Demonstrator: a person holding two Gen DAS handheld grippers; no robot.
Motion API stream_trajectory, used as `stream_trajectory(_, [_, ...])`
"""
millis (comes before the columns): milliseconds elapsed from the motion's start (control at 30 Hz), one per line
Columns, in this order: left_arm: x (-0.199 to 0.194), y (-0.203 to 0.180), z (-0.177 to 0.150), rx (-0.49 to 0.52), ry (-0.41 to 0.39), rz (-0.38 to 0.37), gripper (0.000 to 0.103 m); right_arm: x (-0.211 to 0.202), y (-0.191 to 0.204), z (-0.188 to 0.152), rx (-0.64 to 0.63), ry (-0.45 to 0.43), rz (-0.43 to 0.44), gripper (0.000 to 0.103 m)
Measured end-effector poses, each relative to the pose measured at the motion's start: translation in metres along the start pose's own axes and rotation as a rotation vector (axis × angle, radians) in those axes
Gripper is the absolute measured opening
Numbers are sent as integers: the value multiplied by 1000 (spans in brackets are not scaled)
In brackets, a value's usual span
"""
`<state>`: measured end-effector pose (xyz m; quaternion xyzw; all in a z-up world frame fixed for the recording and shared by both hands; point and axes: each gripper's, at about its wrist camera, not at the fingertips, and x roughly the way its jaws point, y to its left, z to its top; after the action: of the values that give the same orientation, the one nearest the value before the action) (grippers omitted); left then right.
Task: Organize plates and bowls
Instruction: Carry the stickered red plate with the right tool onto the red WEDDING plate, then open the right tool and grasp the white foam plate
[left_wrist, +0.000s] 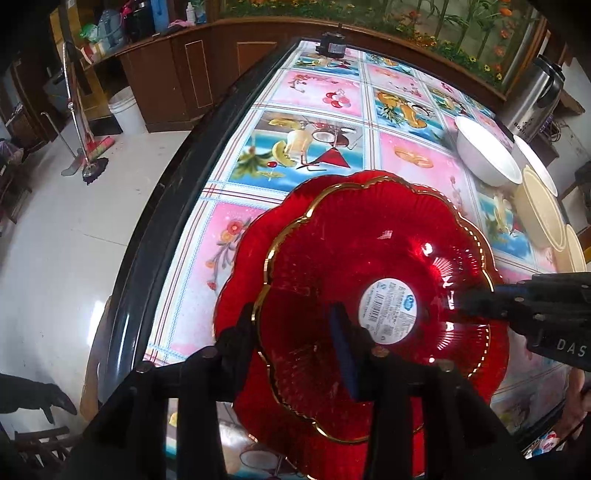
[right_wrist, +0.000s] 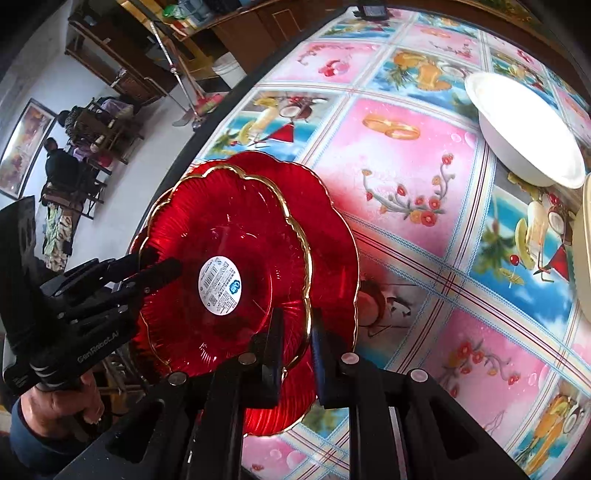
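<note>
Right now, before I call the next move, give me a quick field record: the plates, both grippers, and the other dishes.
upper red plate: gold scalloped rim, round label at centre, overlapping the lower one, offset
lower red plate: on the fruit-print tablecloth
right gripper: shut on the upper plate's rim
left gripper: straddles the opposite rim; grip unclear
white bowl: apart, further along the table
cream bowl: beside the white bowl
</note>
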<state>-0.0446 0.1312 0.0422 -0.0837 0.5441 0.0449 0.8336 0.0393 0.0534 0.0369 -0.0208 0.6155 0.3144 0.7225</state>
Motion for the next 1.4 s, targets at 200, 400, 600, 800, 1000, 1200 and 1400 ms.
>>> stream_trajectory(200, [2,-8,4,18,11,-59,72,7,9,7,1,24,24,44])
stream_trajectory(400, [6,-11,5,29,28,-80,76,6,24,7,-21,36,21,65])
stream_trajectory(600, [8,-14,7,34,29,-89,82,-2,23,9,-4,37,35,68])
stream_trajectory(800, [4,-15,7,35,22,-81,83,-18,12,6,15,5,61,69])
stream_trajectory(1000, [-4,-15,7,31,14,-70,83,-43,-8,8,53,-59,82,69])
stream_trajectory(1200, [-23,-23,7,49,-29,-61,83,-62,-49,18,132,-125,49,69])
stream_trajectory(1400, [-37,-33,4,67,-56,-62,83,-83,-95,57,192,-211,-50,69])
